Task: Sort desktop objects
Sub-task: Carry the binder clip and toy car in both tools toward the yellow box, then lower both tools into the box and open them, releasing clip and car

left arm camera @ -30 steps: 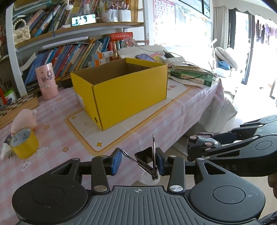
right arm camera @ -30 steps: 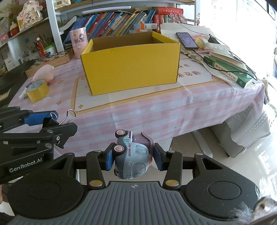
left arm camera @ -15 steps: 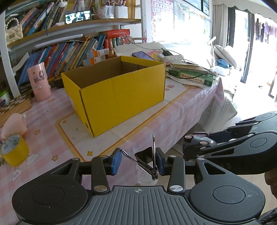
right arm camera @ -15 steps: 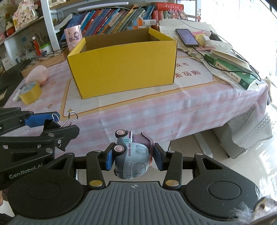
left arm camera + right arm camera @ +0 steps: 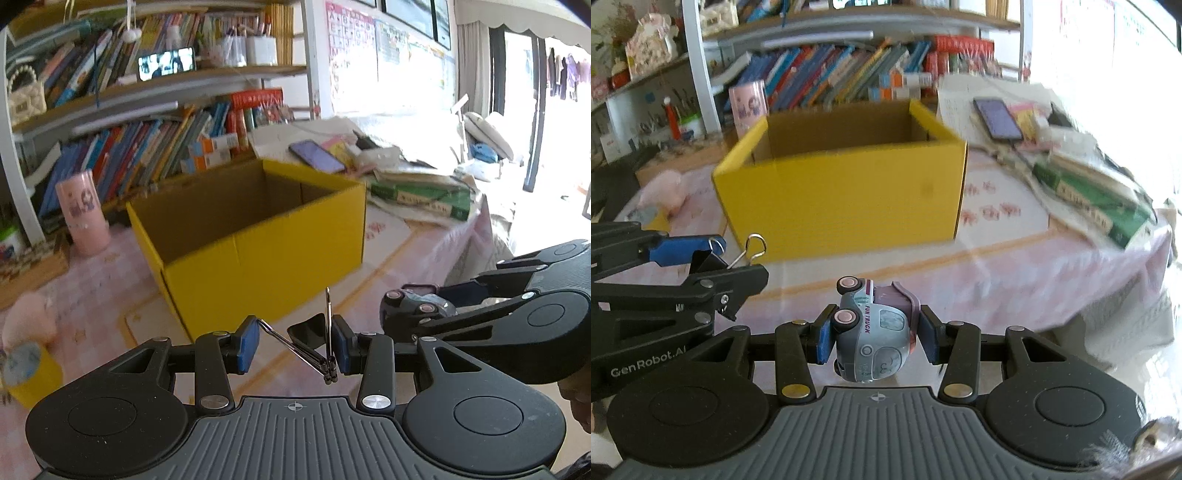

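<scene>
My left gripper (image 5: 294, 345) is shut on a black binder clip (image 5: 308, 334) with wire handles spread between the blue pads. My right gripper (image 5: 873, 334) is shut on a grey and purple toy truck (image 5: 873, 332), tipped on its side. An open yellow cardboard box (image 5: 258, 236) (image 5: 842, 184) stands on the pink checked tablecloth just ahead of both grippers, its inside looking bare. In the left wrist view the right gripper with the truck (image 5: 417, 306) is at the right. The right wrist view has the left gripper with the clip (image 5: 709, 254) at the left.
A pink cup (image 5: 83, 212) and bookshelves stand behind the box. A yellow tape roll (image 5: 26, 373) and a pink soft toy (image 5: 26, 325) lie at the left. A phone (image 5: 997, 118), green book (image 5: 1093, 199) and papers crowd the table's right end.
Both grippers have moved forward over the table edge toward the yellow box, which now looks larger and nearer. Both grips are unchanged.
</scene>
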Demonstrator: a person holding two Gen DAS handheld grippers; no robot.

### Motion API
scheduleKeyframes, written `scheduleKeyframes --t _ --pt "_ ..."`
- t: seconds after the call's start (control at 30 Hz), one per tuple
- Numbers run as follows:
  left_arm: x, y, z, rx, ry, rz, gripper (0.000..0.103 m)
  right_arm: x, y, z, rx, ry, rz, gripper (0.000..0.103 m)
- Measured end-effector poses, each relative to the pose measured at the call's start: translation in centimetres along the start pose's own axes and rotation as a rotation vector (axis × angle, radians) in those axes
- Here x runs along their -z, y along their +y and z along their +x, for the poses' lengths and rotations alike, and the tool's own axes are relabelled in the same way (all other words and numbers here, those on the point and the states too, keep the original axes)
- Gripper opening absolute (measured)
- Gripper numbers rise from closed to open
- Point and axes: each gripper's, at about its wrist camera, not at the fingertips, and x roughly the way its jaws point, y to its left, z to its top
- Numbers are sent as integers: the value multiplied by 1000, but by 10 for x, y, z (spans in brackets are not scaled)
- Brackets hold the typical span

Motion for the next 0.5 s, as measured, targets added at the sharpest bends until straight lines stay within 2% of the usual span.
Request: scheduleKeyframes --t 0.23,0.5 --pt "-38 3 1 -43 -83 -28 40 -48 -17 -2 -37 -118 -27 43" --pt "-76 19 13 -109 -123 -94 40 -103 -35 13 -94 -207 -90 43"
